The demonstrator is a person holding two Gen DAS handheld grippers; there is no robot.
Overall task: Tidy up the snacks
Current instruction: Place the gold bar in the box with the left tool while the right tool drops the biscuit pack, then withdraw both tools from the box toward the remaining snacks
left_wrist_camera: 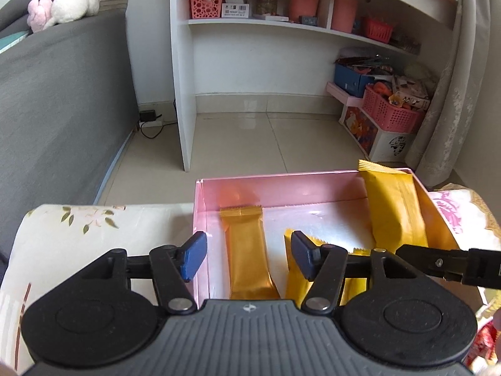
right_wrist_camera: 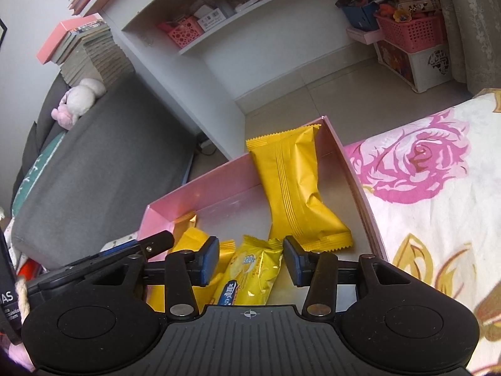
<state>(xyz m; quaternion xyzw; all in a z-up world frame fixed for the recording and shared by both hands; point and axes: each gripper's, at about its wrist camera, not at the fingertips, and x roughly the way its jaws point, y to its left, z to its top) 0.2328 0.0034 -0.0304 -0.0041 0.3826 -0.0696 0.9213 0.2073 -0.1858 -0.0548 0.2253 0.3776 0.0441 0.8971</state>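
A pink open box (left_wrist_camera: pixel 281 185) sits on a floral cloth and holds several yellow snack packets. A gold bar (left_wrist_camera: pixel 247 250) lies flat at its left, below the gap of my left gripper (left_wrist_camera: pixel 249 257), which is open with its pads clear of the bar. A large yellow packet (left_wrist_camera: pixel 394 206) leans on the far right wall, also seen as the large packet (right_wrist_camera: pixel 294 188). My right gripper (right_wrist_camera: pixel 250 260) stands open over the box (right_wrist_camera: pixel 203 194). A printed yellow packet (right_wrist_camera: pixel 253 272) lies between its fingers, untouched. One right finger (left_wrist_camera: pixel 438 261) reaches in from the right.
The floral cloth (right_wrist_camera: pixel 438 188) covers the surface around the box. Beyond it are tiled floor, a white shelf unit (left_wrist_camera: pixel 184 94), a grey sofa (left_wrist_camera: pixel 62 94) at left and pink baskets (left_wrist_camera: pixel 391 112) on boxes at right.
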